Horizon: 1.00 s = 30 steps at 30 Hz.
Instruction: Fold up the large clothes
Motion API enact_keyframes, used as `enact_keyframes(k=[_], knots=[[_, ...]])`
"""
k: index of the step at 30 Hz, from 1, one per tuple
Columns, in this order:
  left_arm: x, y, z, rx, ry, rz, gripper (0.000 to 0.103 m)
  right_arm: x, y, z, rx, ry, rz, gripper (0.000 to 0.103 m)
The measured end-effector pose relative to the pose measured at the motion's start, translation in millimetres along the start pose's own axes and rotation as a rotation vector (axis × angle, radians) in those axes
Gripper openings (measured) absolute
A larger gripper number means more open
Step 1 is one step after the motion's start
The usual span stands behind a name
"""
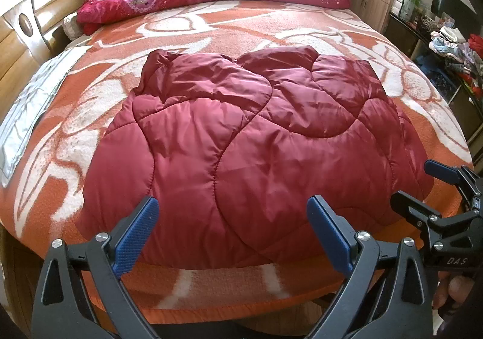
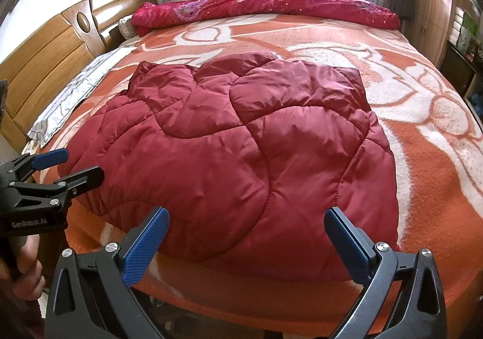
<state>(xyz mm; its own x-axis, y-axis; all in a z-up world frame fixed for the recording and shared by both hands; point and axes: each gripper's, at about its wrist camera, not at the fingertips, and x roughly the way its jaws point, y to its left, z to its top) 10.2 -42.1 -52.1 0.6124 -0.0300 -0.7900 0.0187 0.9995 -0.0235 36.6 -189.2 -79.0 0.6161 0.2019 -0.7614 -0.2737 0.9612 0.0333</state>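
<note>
Red quilted jacket (image 1: 241, 140) lies folded, sleeves hidden — both tools (image 1: 232, 221) (image 2: 246, 230) wide open, empty.

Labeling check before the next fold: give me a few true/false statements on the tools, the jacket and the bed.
1. Both tools are open and hold nothing. True: the left tool and the right tool both show their fingers spread with no fabric between them.
2. The dark red quilted jacket hangs off the side of the bed. False: it lies on the orange and white blanket.
3. A rolled red floral quilt lies along the far edge of the bed. True.
4. The jacket covers the wooden headboard. False: the headboard is bare, off to the left of the jacket.
5. The right tool grips the jacket's hem. False: its fingers are apart, short of the near hem.
</note>
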Motion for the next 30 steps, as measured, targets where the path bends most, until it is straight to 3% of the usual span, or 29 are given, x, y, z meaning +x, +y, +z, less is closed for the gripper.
enact_keyframes(k=[30], knots=[[-2.4,-0.2,0.4,0.000,-0.010,0.008,0.099,-4.1,1.9,1.1,0.002,-0.006,0.004,0.103]])
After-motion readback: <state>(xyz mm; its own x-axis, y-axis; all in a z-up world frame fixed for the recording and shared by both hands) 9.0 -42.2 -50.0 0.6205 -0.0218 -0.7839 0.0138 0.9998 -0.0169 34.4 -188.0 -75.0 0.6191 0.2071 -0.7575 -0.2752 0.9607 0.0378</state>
